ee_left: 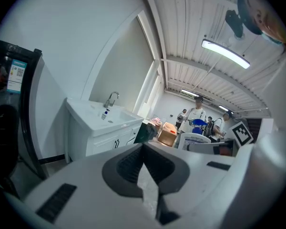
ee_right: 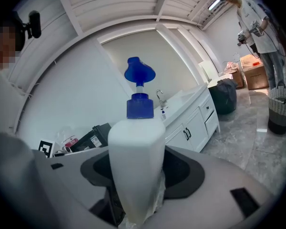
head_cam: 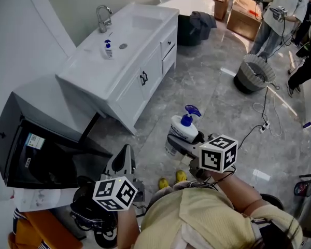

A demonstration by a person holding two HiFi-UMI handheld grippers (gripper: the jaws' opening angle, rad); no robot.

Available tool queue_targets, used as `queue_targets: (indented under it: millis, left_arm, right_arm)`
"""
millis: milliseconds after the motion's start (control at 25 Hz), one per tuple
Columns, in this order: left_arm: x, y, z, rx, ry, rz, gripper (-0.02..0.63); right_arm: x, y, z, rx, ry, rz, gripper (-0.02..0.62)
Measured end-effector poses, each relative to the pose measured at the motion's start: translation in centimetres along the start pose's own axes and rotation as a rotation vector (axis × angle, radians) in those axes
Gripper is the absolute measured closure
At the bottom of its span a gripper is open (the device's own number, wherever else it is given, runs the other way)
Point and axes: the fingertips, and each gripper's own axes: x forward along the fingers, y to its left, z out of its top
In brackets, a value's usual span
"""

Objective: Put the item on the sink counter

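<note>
Against the near-left end of the sink unit [head_cam: 145,79] stands a black cabinet [head_cam: 36,139], which plays no part in the task. On top of the sink unit, the white desk [head_cam: 88,64] is mostly bare. One small blue-capped bottle [head_cam: 108,49] stands on it near the tap [head_cam: 102,17], not touching it. Well short of the sink unit, over the grey floor [head_cam: 207,87], the left gripper [head_cam: 126,150] has its jaws closed together with nothing between them. Further right, and equally far from the sink unit, the right gripper [head_cam: 179,143] has its jaws clamped on the lower body of the white pump bottle [head_cam: 185,131]. The bottle stands upright between them, blue pump head uppermost. The item is therefore held in the air and is not yet over the desk. Assessment: the step in hand is the carry to the sink unit. Recommended practice is to keep the bottle upright and approach the front edge squarely, above desk height so the base clears the rim. Pick a bare patch away from the small bottle and the tap, lower until the base sits flat, and only then part the jaws. The grip appears low on a tall bottle, so a fast swing could tip it. Right of the sink unit, a grey basket [head_cam: 255,71] and several people [head_cam: 277,14] stand well clear of the route.
</note>
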Motion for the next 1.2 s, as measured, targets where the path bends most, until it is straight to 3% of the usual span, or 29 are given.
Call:
queue_targets:
  millis: [1200]
  left_arm:
    - [10.7, -3.1, -0.3, 0.007, 0.064, 0.007, 0.569]
  right_arm:
    - [0.8, -7.8, 2.2, -0.033, 0.074, -0.004, 0.316]
